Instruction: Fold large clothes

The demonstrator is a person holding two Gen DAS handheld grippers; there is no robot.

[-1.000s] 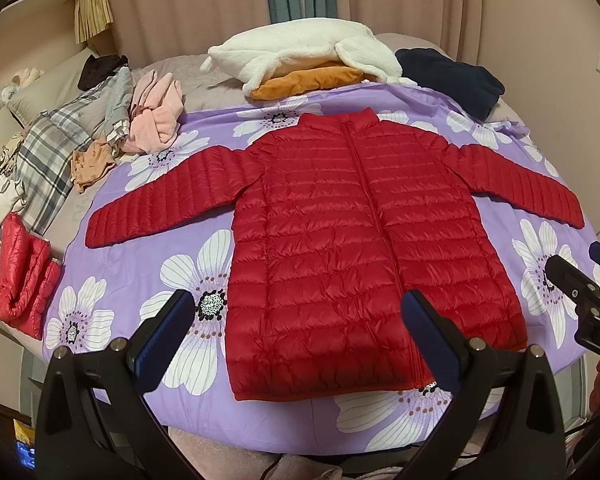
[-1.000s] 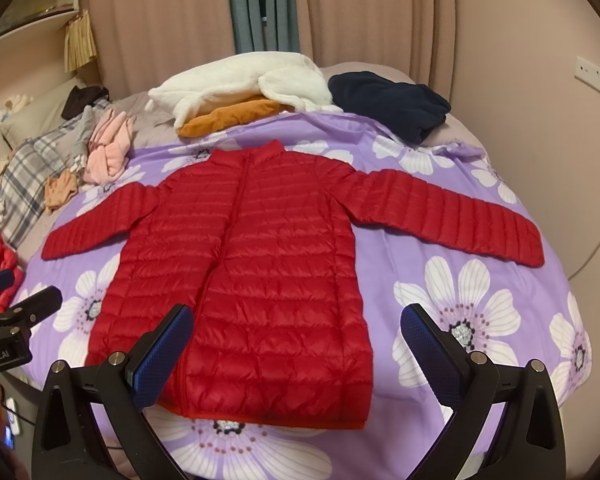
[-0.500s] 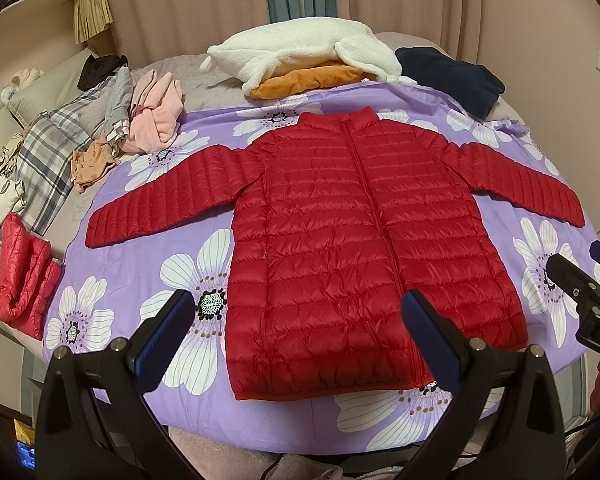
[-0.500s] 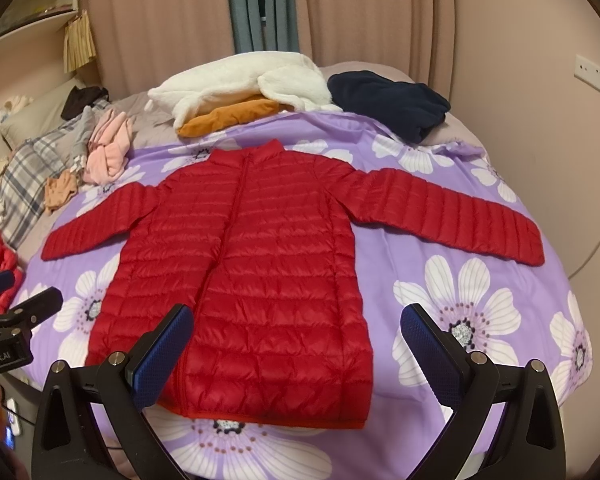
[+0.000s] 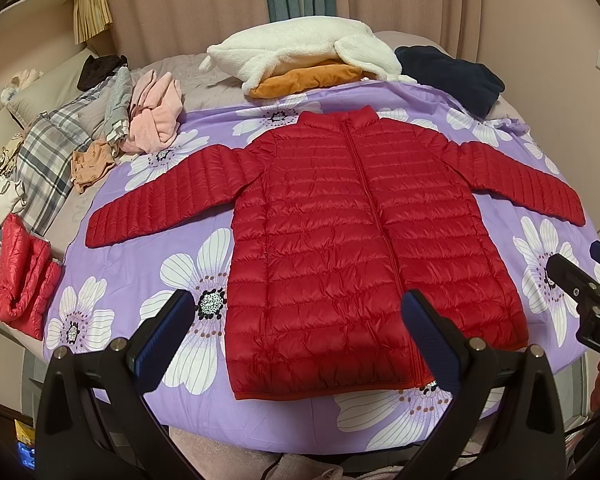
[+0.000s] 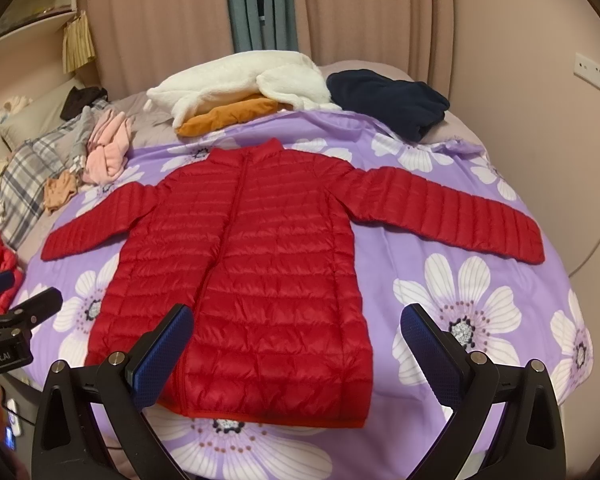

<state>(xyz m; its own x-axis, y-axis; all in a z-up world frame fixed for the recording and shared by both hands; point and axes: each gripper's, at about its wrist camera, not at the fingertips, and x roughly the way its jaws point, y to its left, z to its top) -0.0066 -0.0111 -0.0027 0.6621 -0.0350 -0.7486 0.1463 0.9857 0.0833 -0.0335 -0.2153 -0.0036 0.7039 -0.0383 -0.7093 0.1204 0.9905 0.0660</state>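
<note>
A red quilted down jacket (image 5: pixel 352 240) lies face up and zipped on a purple bedspread with white flowers (image 5: pixel 188 276), which covers the near part of the bed. The collar points toward the curtains; the hem lies at the near edge of the bed. Both sleeves are spread outward, each angled down from the shoulder, and the body lies flat.

The left claw (image 5: pixel 300 344) hangs above the near edge of the bed with its jaws spread wide and nothing between them; the blue-padded fingers (image 5: pixel 164 336) frame the left half of the hem without touching it. The right claw (image 6: pixel 300 344) is likewise spread wide and empty, above the jacket's right lower corner; its left finger overlaps the hem in the right wrist view, but contact cannot be judged. Each claw shows at the side edge of the other camera's view.

Beyond the collar lies a white fleece garment (image 5: pixel 300 48) on top of an orange garment (image 5: pixel 304 80), with a navy garment (image 5: pixel 448 74) to their right. On the left side of the bed are a pink garment (image 5: pixel 156 120), a plaid cloth (image 5: pixel 48 152) and a small tan piece (image 5: pixel 90 164). A second red padded garment (image 5: pixel 22 276), rolled, lies at the near left edge of the bed.
</note>
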